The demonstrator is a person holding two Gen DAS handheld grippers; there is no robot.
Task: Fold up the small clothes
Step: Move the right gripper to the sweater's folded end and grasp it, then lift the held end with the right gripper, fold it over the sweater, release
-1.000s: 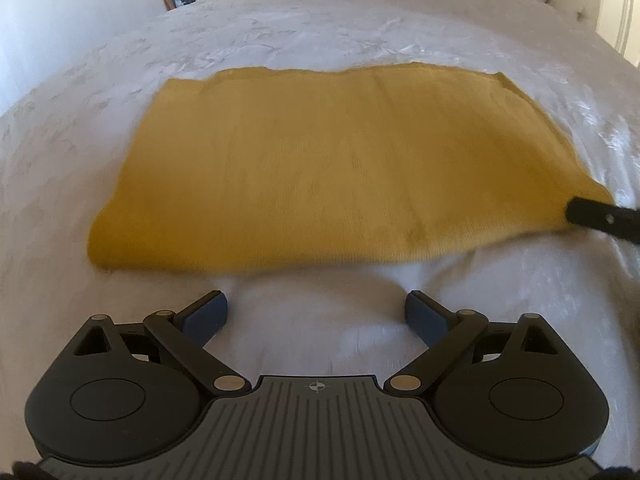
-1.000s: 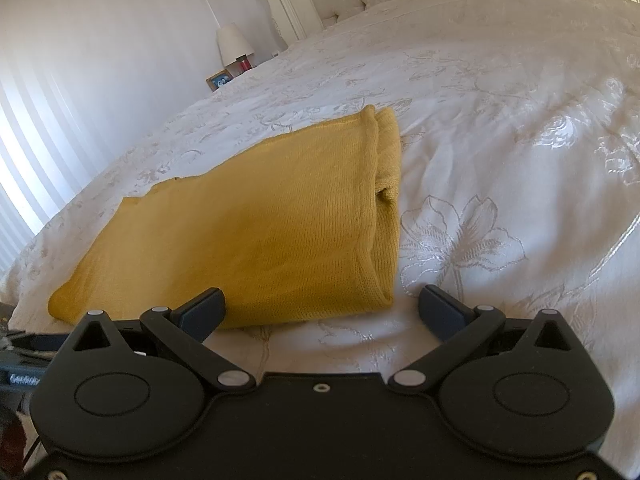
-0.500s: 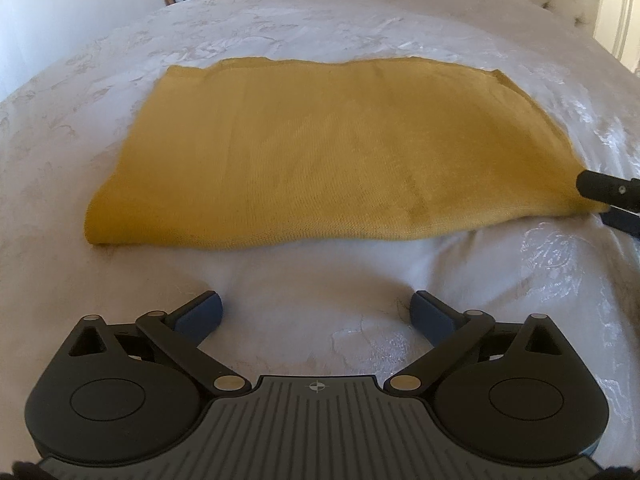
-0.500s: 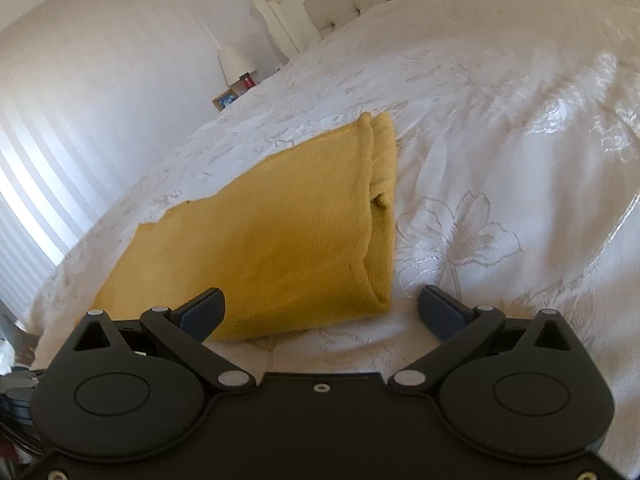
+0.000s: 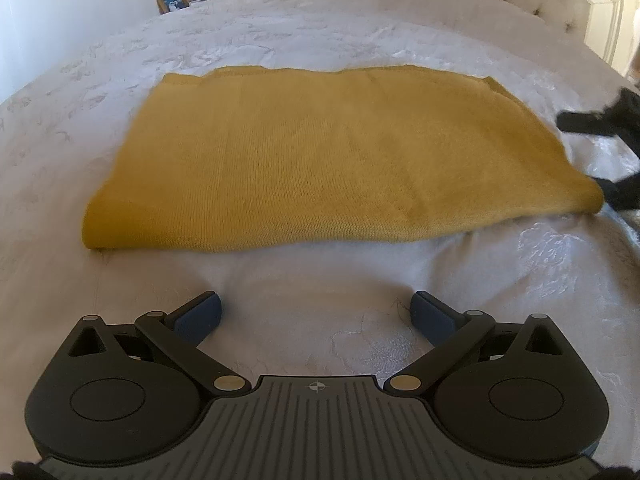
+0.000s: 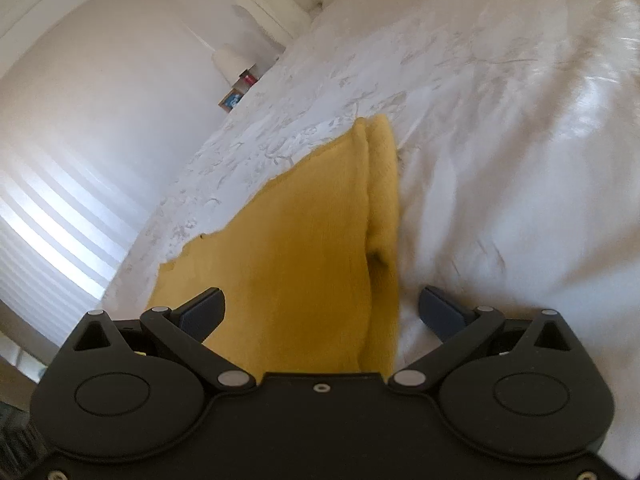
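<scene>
Mustard knit (image 5: pixel 332 156) folded flat on bedspread (image 5: pixel 320 304) — untouched.

Mustard knit garment (image 5: pixel 332 152); folded flat on bed

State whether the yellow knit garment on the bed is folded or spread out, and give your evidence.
Folded. The yellow knit garment lies flat as a neat rectangle, and its end in the right wrist view shows doubled layers and a rounded fold.

Matt knitted yellow garment (image 5: pixel 328 152), glossy embroidered bedspread (image 5: pixel 540 248)
</scene>
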